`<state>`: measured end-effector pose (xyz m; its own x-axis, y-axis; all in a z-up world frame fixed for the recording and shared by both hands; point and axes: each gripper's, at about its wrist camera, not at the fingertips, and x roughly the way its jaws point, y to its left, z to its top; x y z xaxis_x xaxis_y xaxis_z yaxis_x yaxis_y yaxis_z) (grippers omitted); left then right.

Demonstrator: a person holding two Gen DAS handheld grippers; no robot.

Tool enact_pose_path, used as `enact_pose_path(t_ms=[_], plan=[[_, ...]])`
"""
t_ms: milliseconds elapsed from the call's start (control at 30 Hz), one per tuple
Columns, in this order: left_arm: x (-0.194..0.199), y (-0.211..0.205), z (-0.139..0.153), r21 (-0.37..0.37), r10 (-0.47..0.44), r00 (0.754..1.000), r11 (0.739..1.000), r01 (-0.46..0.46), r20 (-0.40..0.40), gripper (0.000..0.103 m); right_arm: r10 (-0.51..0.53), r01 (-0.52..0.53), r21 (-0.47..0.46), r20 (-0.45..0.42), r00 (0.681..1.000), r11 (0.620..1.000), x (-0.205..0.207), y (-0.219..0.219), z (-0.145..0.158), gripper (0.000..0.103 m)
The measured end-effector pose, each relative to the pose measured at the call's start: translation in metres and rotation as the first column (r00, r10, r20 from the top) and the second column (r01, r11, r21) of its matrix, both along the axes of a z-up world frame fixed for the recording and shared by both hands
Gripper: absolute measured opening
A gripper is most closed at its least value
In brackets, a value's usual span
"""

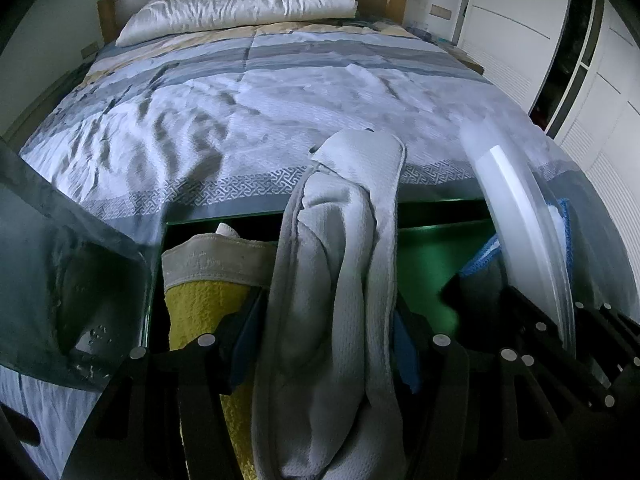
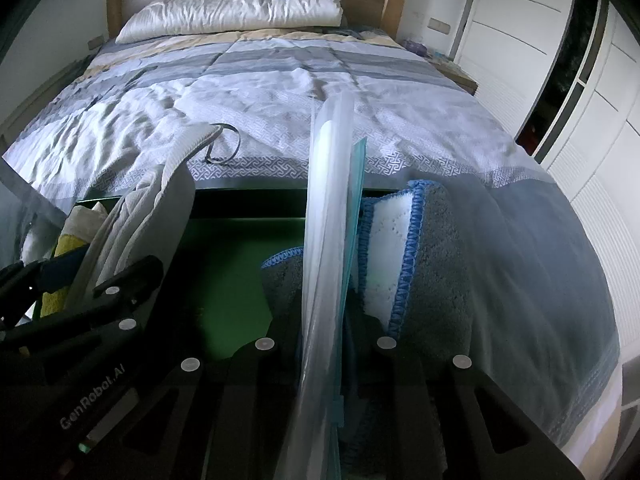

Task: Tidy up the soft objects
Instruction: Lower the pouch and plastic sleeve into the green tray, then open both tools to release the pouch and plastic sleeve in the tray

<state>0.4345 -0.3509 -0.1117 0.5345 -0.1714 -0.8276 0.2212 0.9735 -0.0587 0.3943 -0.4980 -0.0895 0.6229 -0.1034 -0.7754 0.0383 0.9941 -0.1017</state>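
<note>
My left gripper (image 1: 324, 344) is shut on a pale grey waffle-weave cloth (image 1: 344, 248), which stands bunched up between its blue pads; its top end droops over the foot of the bed. My right gripper (image 2: 326, 336) is shut on the edge of a clear plastic zip bag (image 2: 328, 220), held upright. A grey microfibre cloth with blue stitching (image 2: 432, 264) lies just right of the bag edge. A yellow towel with a grey band (image 1: 200, 292) sits left of the held cloth. In the right wrist view, the left gripper (image 2: 100, 272) and its cloth (image 2: 160, 208) are at the left.
A green surface (image 2: 232, 264) lies below, between the two grippers. More clear plastic (image 1: 60, 264) hangs at the left. Ahead is a bed with a blue-grey quilt (image 1: 280, 100) and a white pillow (image 1: 240, 0). White wardrobe doors (image 2: 560, 80) stand at the right.
</note>
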Motion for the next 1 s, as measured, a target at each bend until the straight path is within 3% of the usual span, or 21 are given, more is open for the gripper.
enact_pose_path(t_ms=[733, 1000], plan=[[-0.0010, -0.0014, 0.0004, -0.002, 0.010, 1.000, 1.000, -0.010, 0.004, 0.054, 0.022, -0.022, 0.002, 0.010, 1.000, 1.000, 0.0015, 0.0008, 0.0032, 0.031], [-0.0007, -0.0028, 0.0019, -0.006, 0.015, 1.000, 1.000, -0.015, 0.013, 0.062, 0.015, -0.015, 0.005, 0.017, 1.000, 1.000, -0.0009, -0.0002, 0.0057, 0.031]])
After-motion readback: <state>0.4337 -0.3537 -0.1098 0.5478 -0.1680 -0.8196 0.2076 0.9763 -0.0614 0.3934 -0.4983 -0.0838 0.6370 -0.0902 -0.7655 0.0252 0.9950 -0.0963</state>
